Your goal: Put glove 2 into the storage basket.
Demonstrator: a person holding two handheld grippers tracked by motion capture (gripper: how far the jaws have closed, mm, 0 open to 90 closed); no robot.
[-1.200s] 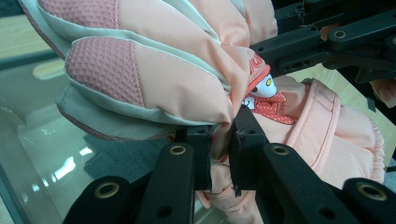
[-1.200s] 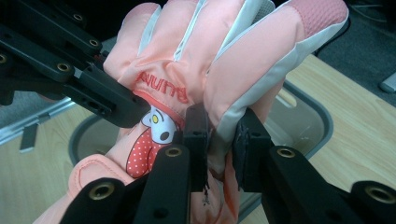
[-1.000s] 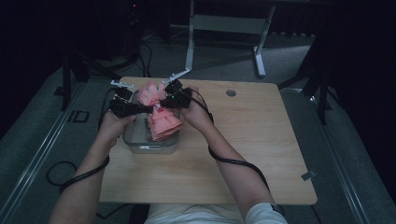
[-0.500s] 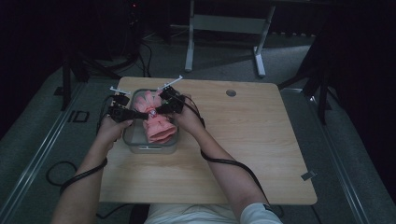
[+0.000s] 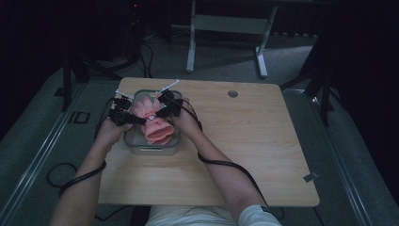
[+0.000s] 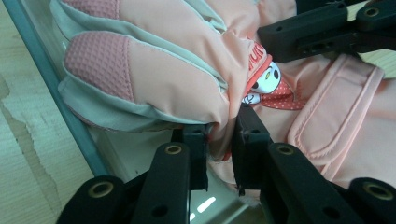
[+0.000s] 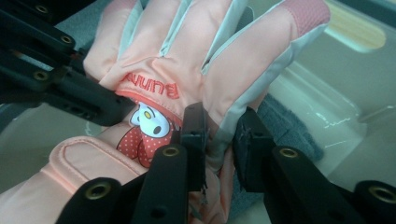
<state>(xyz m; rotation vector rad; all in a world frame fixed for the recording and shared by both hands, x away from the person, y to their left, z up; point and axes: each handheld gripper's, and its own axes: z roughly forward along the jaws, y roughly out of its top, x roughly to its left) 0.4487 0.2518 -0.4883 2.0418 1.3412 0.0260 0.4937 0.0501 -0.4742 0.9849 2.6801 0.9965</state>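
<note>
1. High view: left gripper [image 5: 128, 116] and right gripper [image 5: 162, 107] pinching a pink glove [image 5: 153, 123] from the left and right sides, over a clear container [image 5: 150, 149] sitting at the far left of the wooden table [image 5: 244, 155]; glove lying inside the container, cuff toward the near wall.
2. Left gripper view: black jaws clamping a fold at the glove's [image 6: 196, 70] edge, pads pressing fabric; container rim [image 6: 51, 88] running just left of the glove.
3. Right gripper view: jaws squeezing the glove's [image 7: 187, 60] side seam beside a cartoon patch [image 7: 149, 123]; jaws having just been opening slightly, fabric between them; grey cloth [image 7: 289, 135] lying beneath.
</note>
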